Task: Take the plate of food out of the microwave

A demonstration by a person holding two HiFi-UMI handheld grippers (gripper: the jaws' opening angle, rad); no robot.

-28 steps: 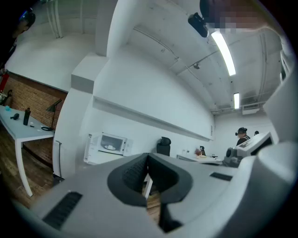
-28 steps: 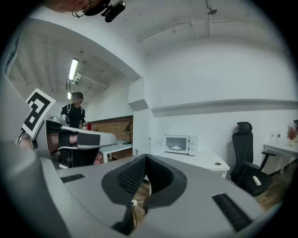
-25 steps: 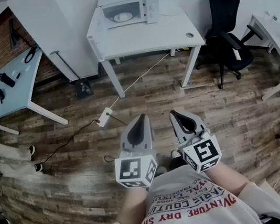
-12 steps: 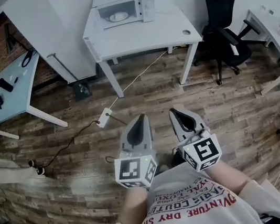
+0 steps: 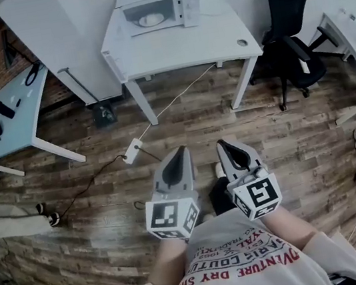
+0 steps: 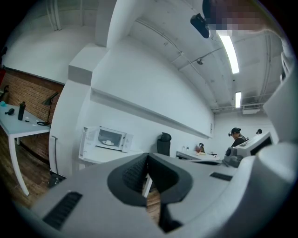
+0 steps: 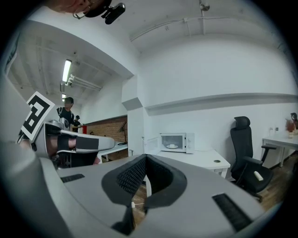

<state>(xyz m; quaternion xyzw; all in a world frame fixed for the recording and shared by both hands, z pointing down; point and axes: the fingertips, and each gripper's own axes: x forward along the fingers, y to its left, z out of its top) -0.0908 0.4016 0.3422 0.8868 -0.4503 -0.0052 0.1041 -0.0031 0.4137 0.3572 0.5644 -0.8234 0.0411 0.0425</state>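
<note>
A white microwave (image 5: 158, 14) stands at the back of a white table (image 5: 182, 48), far ahead of me across the wooden floor. A white plate of food (image 5: 151, 20) shows inside it. It also appears small in the left gripper view as the microwave (image 6: 111, 138) and in the right gripper view as the microwave (image 7: 176, 141), with its door swung open to the left. My left gripper (image 5: 178, 153) and right gripper (image 5: 225, 145) are held side by side close to my body, both shut and holding nothing.
A black office chair (image 5: 289, 18) stands right of the table. A glass desk (image 5: 11, 112) with small items is at the left. A power strip (image 5: 132, 151) and cables lie on the floor ahead. People's legs (image 5: 12, 223) show at both edges.
The table and microwave have drawn slightly nearer in the view. The legs at the left edge have shifted, and feet have appeared at the right edge. Both grippers keep their pose.
</note>
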